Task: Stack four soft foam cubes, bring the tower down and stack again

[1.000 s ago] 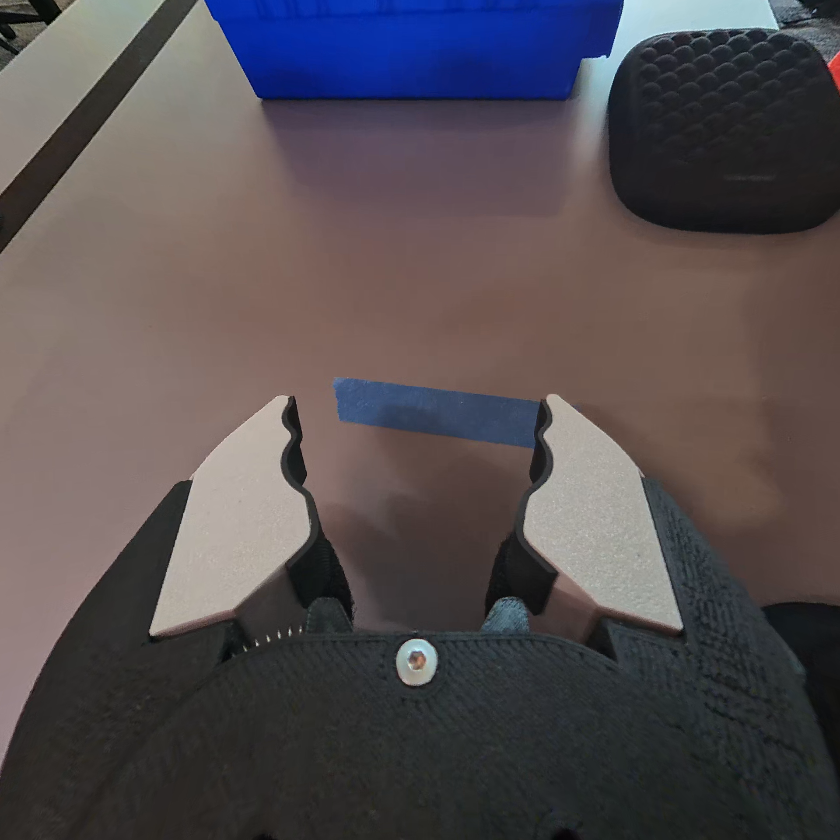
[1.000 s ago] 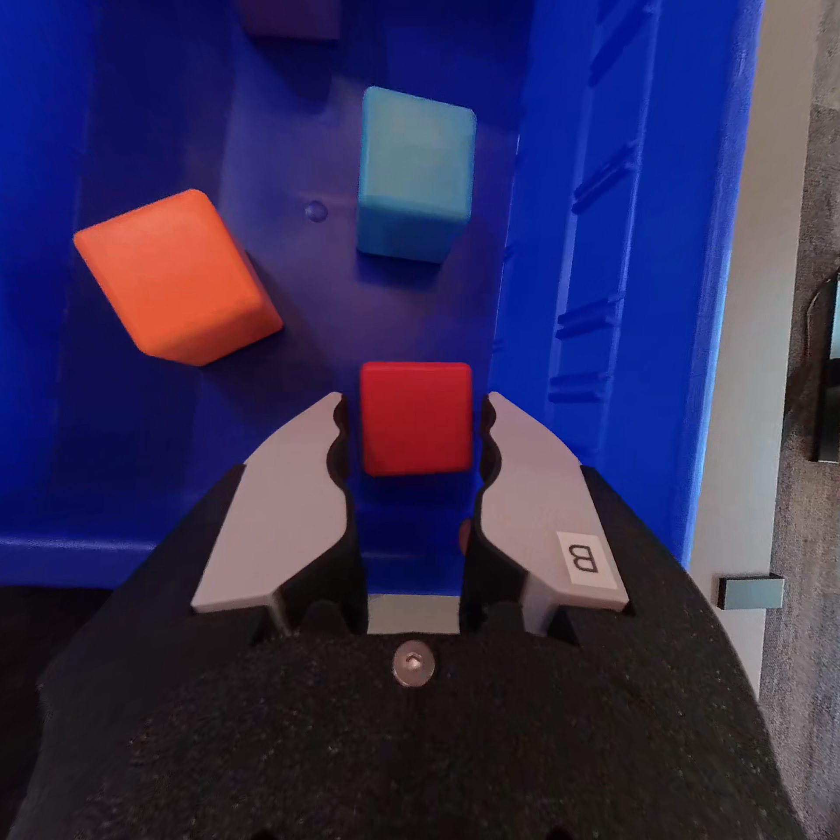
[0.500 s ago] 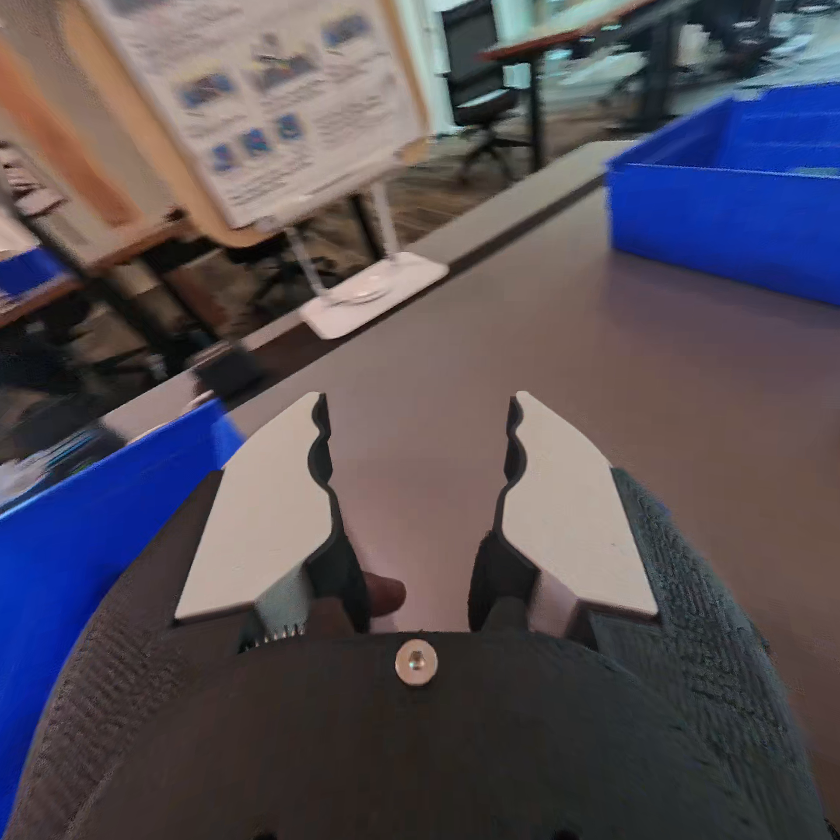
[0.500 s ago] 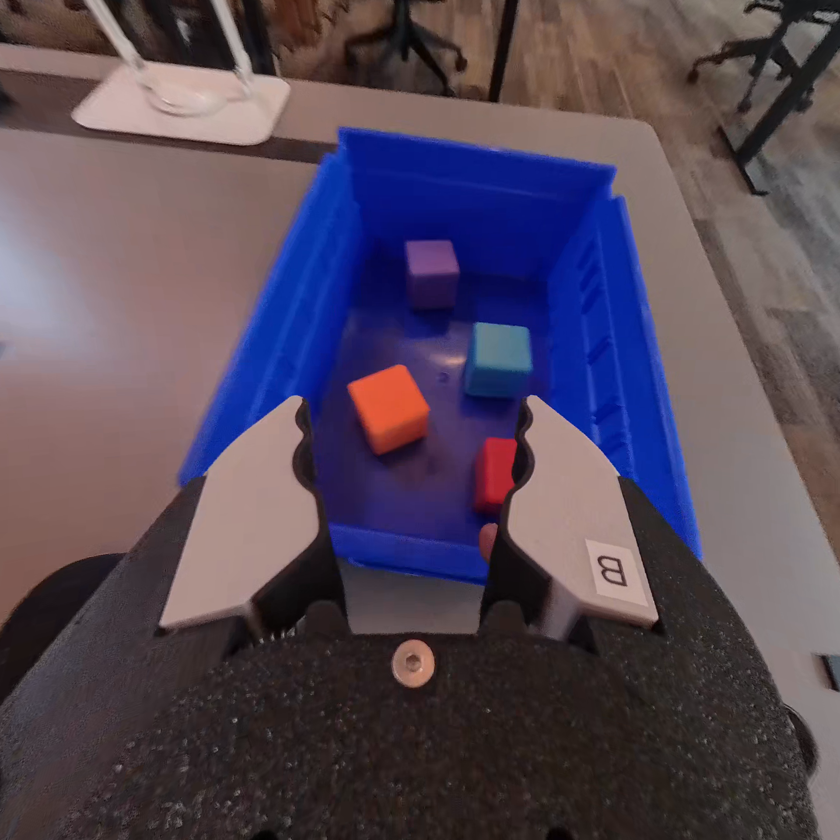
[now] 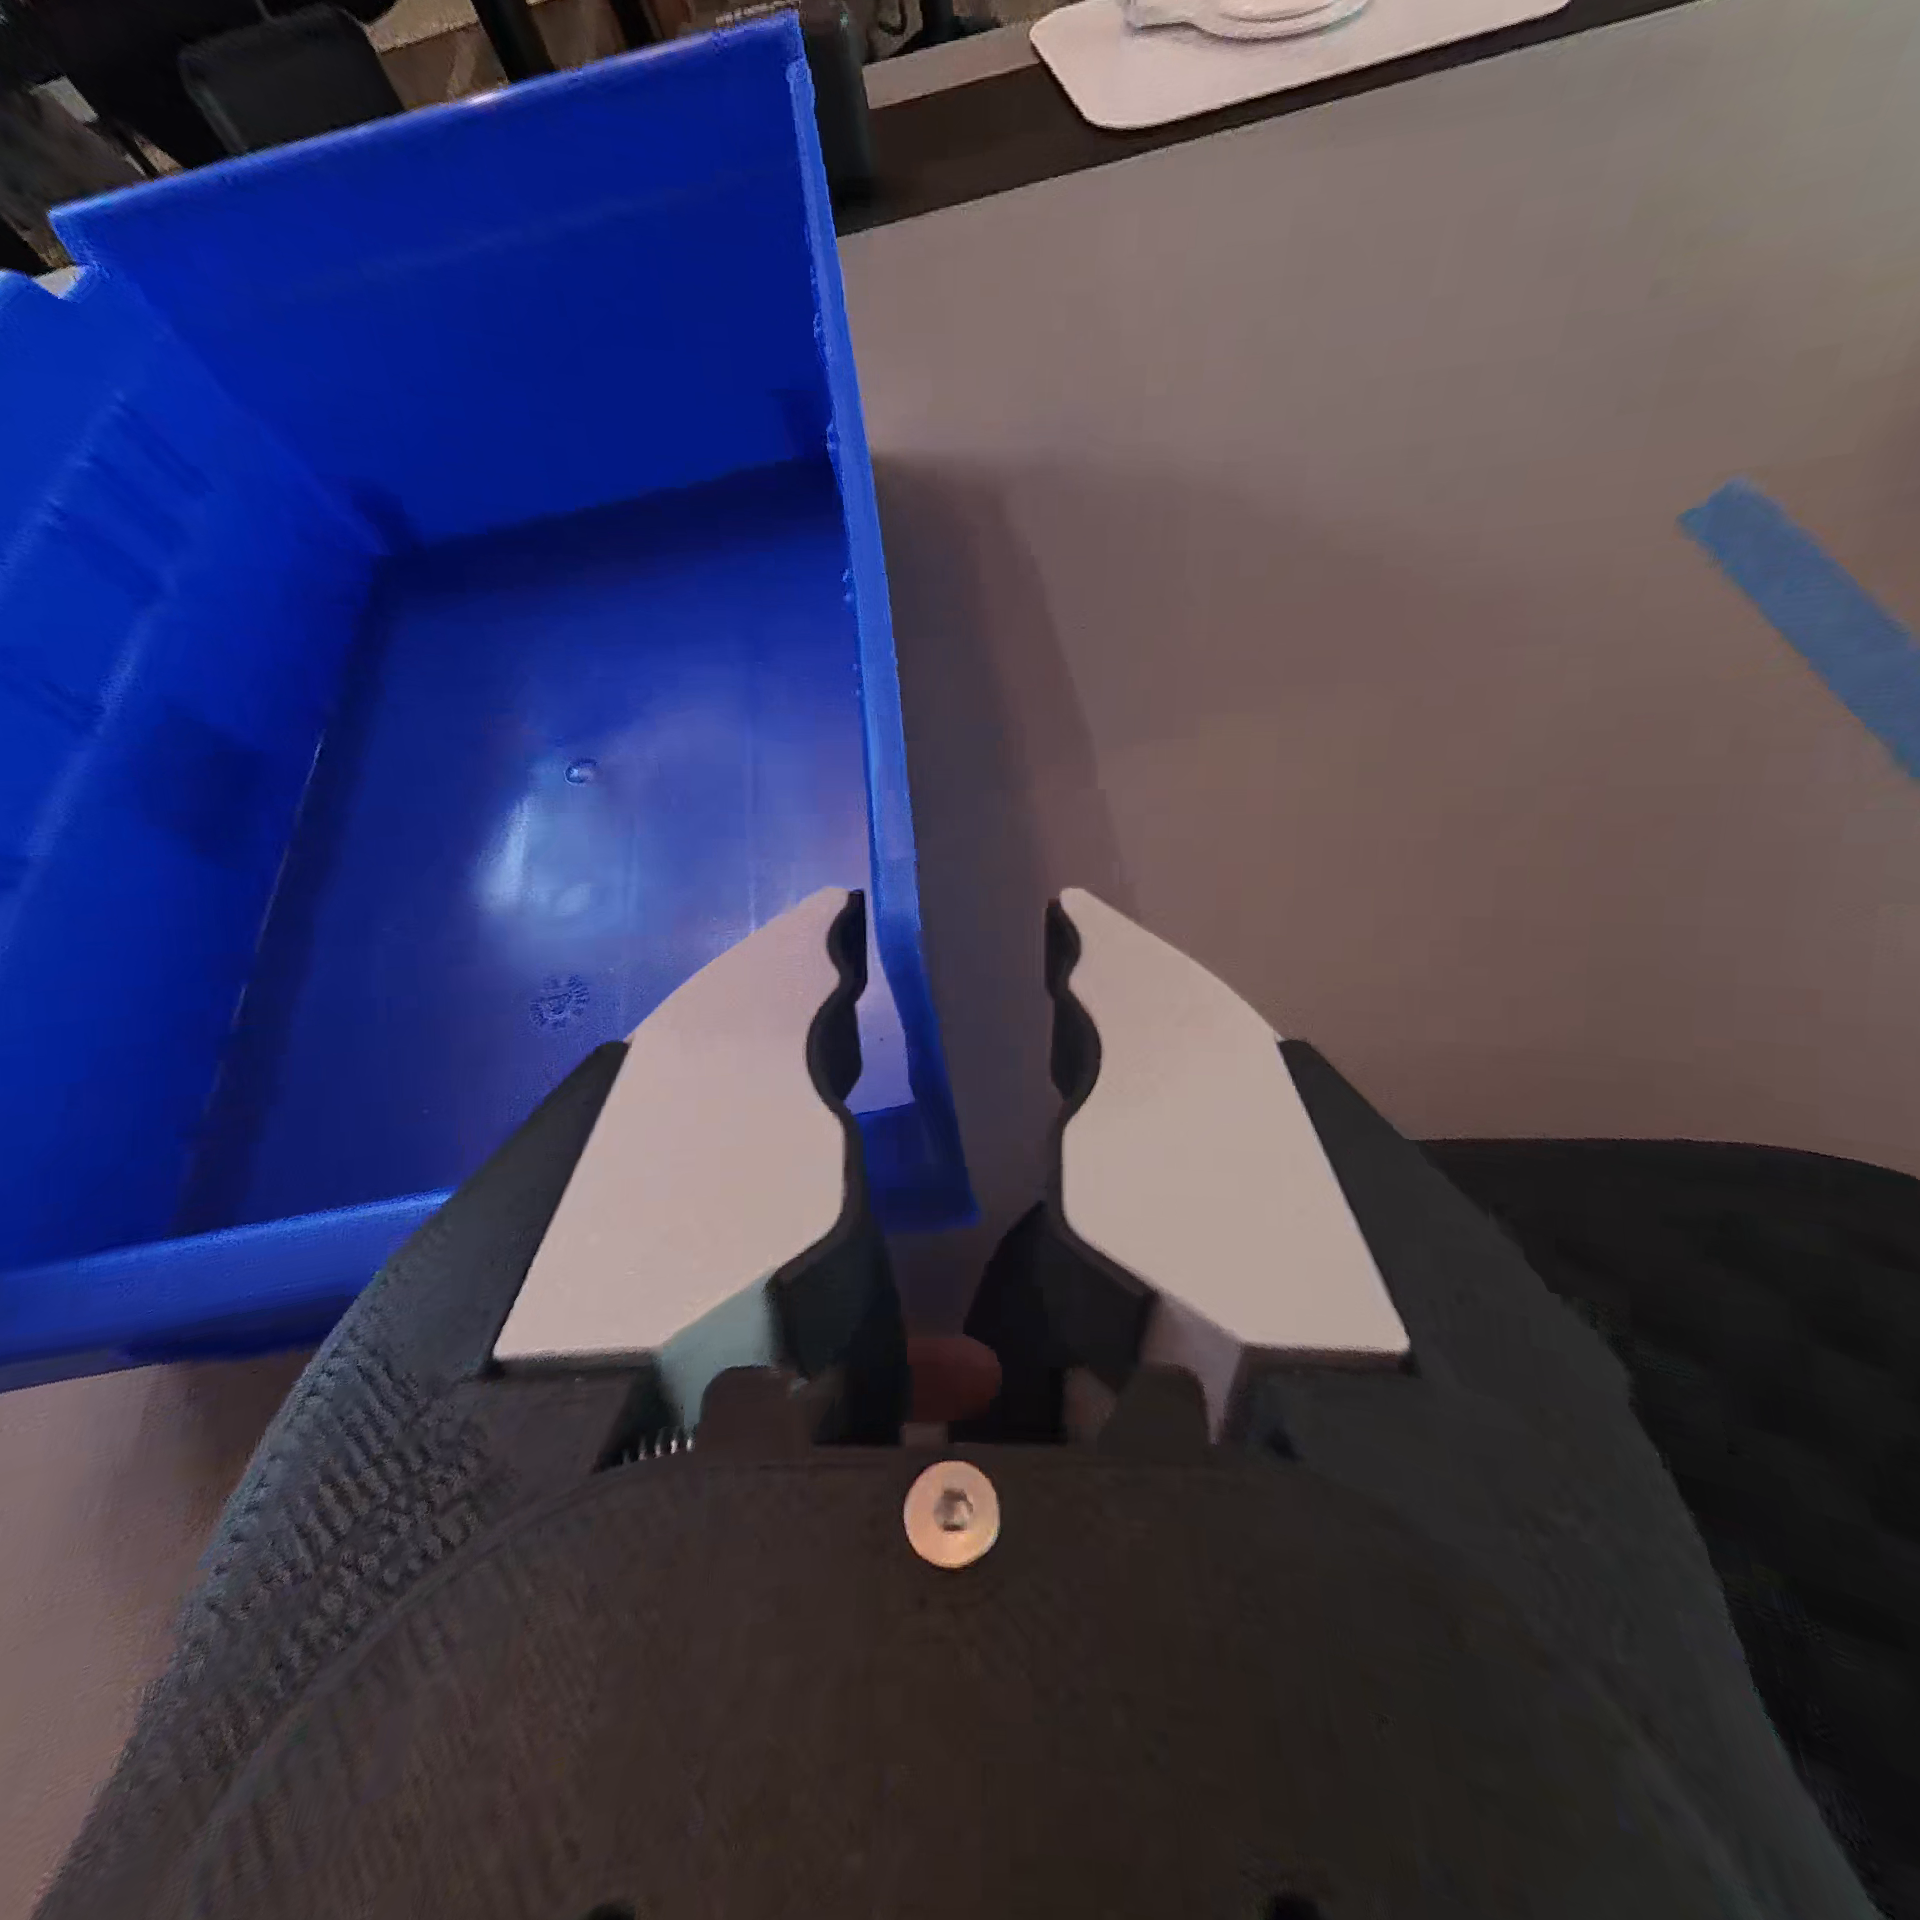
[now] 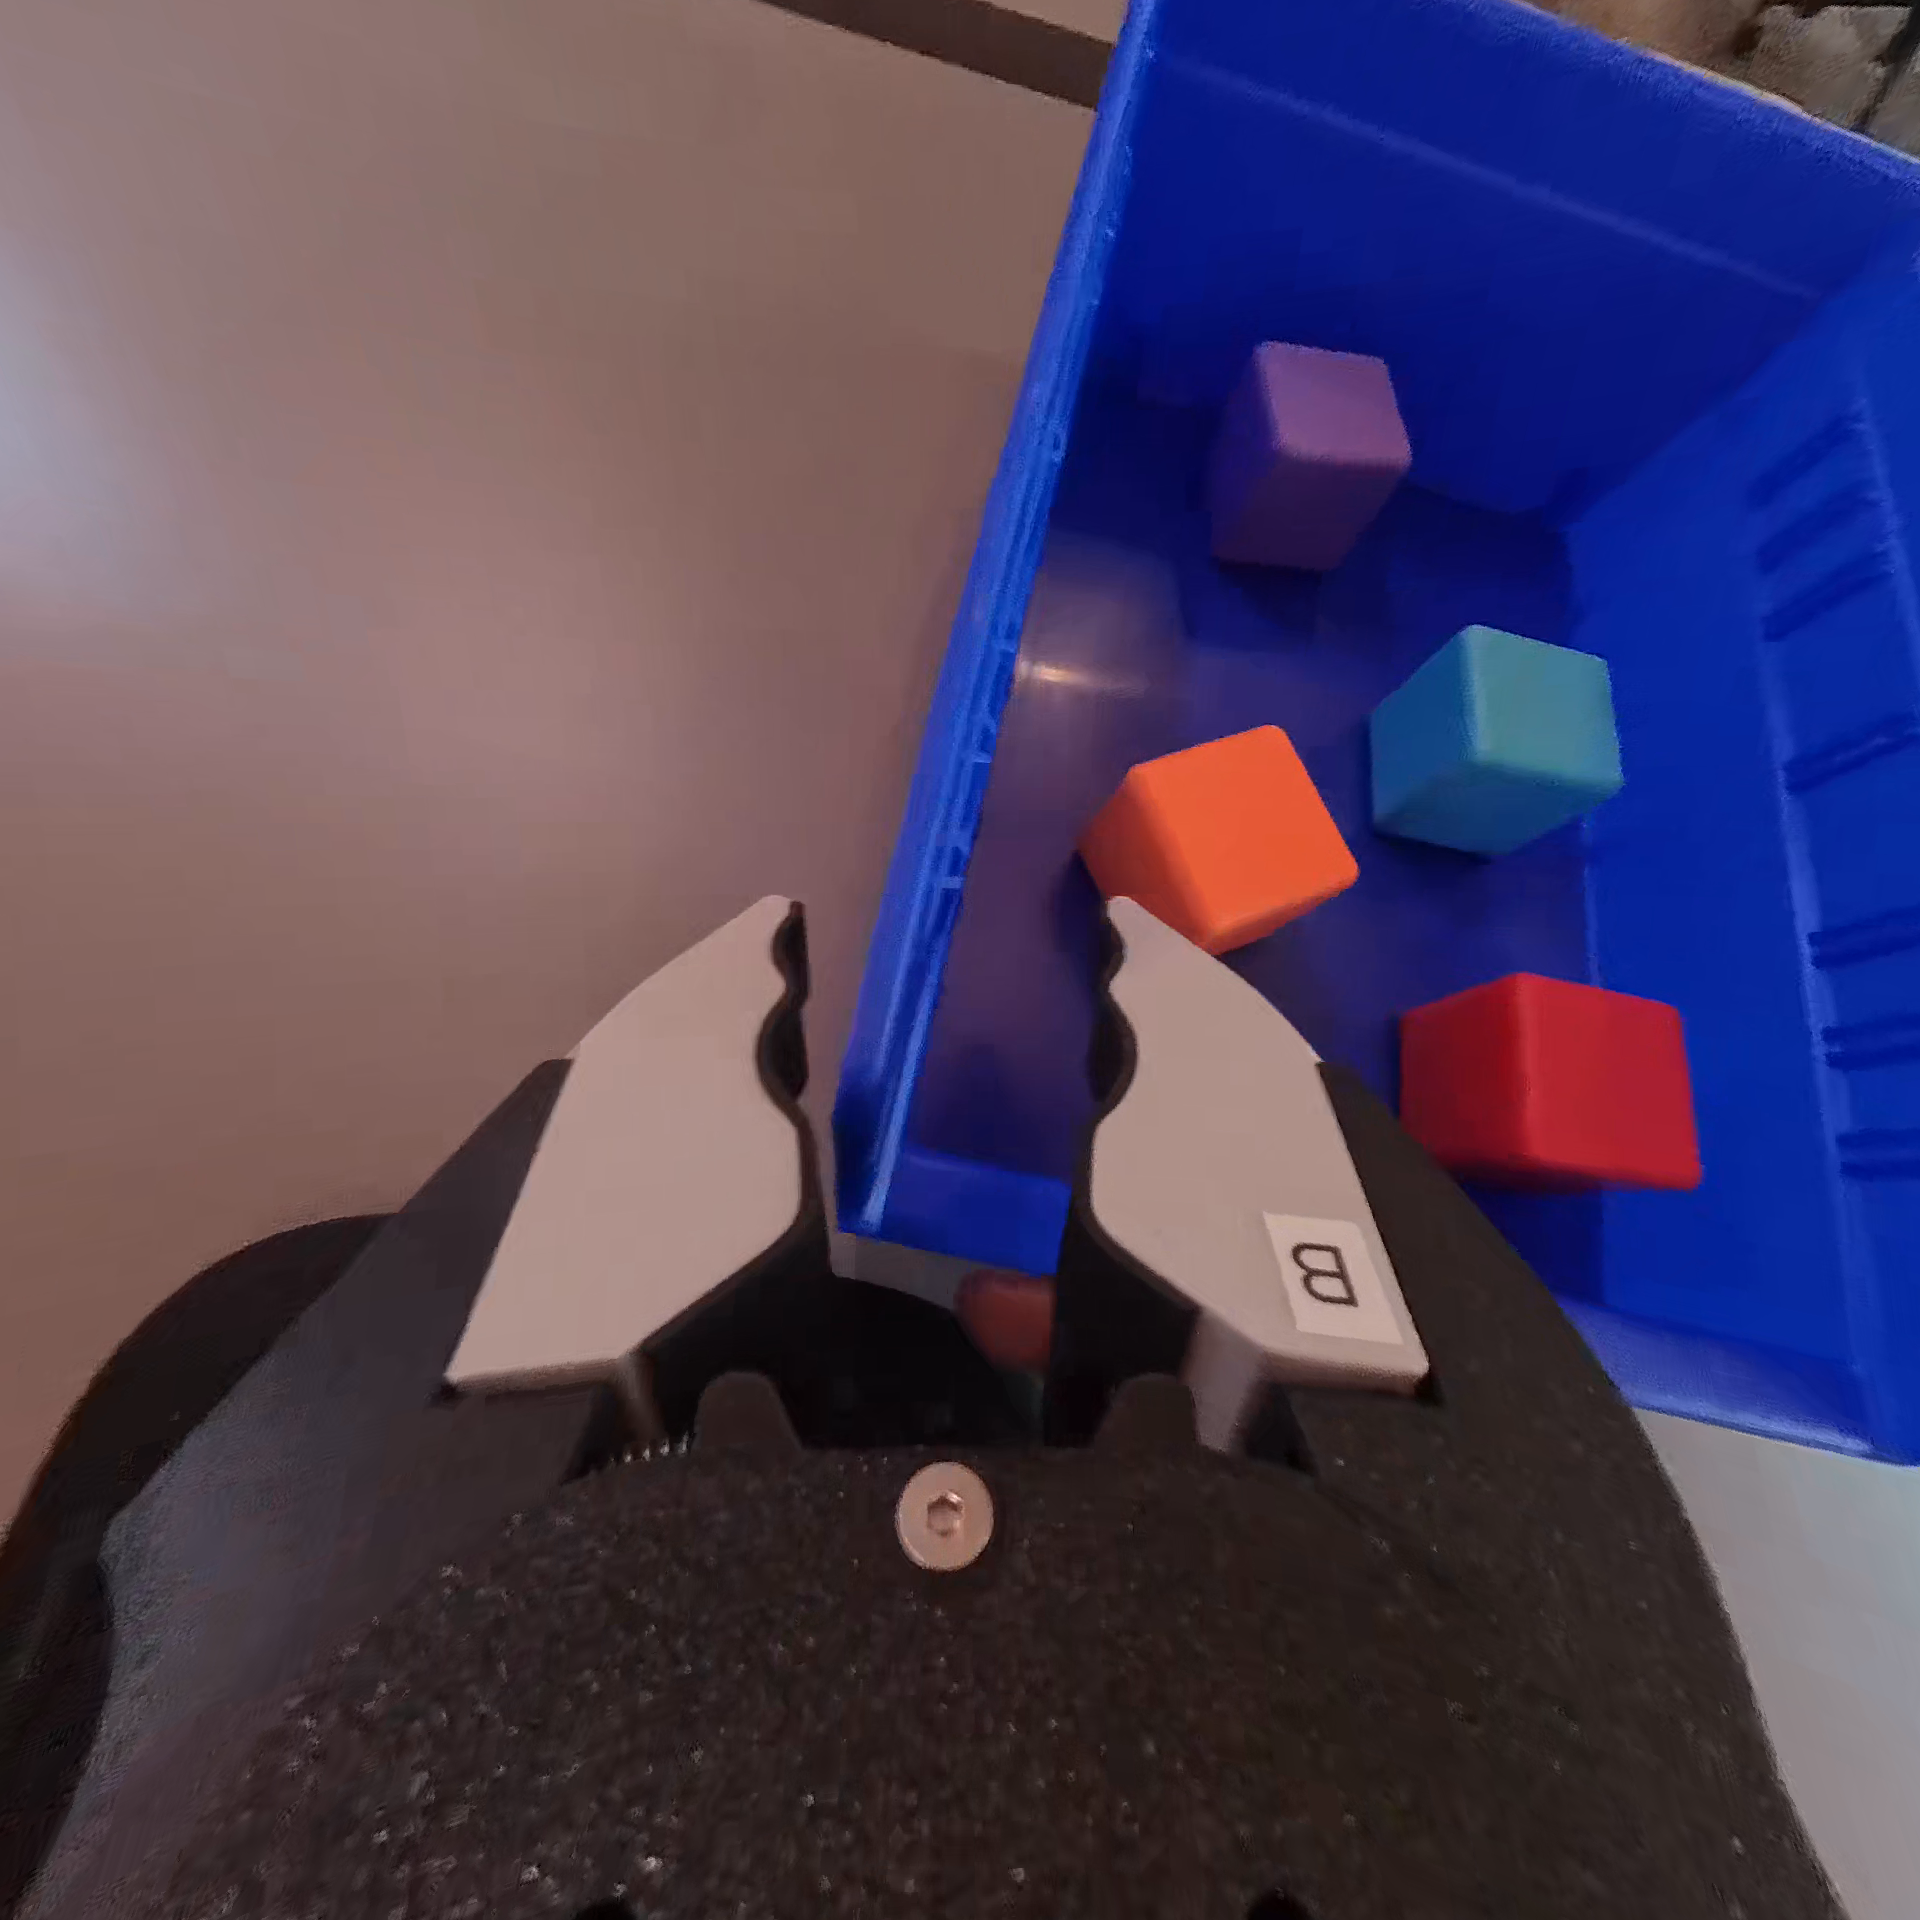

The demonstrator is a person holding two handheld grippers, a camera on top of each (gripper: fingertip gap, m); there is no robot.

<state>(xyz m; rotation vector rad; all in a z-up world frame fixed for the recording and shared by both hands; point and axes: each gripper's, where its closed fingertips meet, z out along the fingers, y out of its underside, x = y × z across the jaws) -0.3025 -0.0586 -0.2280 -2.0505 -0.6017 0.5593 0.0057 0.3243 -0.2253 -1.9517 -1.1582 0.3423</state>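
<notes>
Your right hand-held gripper (image 6: 945,914) is open and empty, with a small white sticker (image 6: 1328,1276) on one finger, and your left hand-held gripper (image 5: 954,909) is open and empty too. Just past the right one, the red cube (image 6: 1548,1081), orange cube (image 6: 1221,836), teal cube (image 6: 1496,738) and purple cube (image 6: 1311,452) sit apart in a blue bin (image 6: 997,665). Both stand on the smooth grey counter (image 5: 1351,520), which has a strip of blue tape (image 5: 1808,613).

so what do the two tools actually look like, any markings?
Both match: a rough black textured body with a silver hex screw at centre, and two pale grey wedge fingers lined with wavy black pads. The right tool carries a small white sticker with a black letter on its right finger; the left tool shows no marking. No cables or sleeves visible.
</notes>
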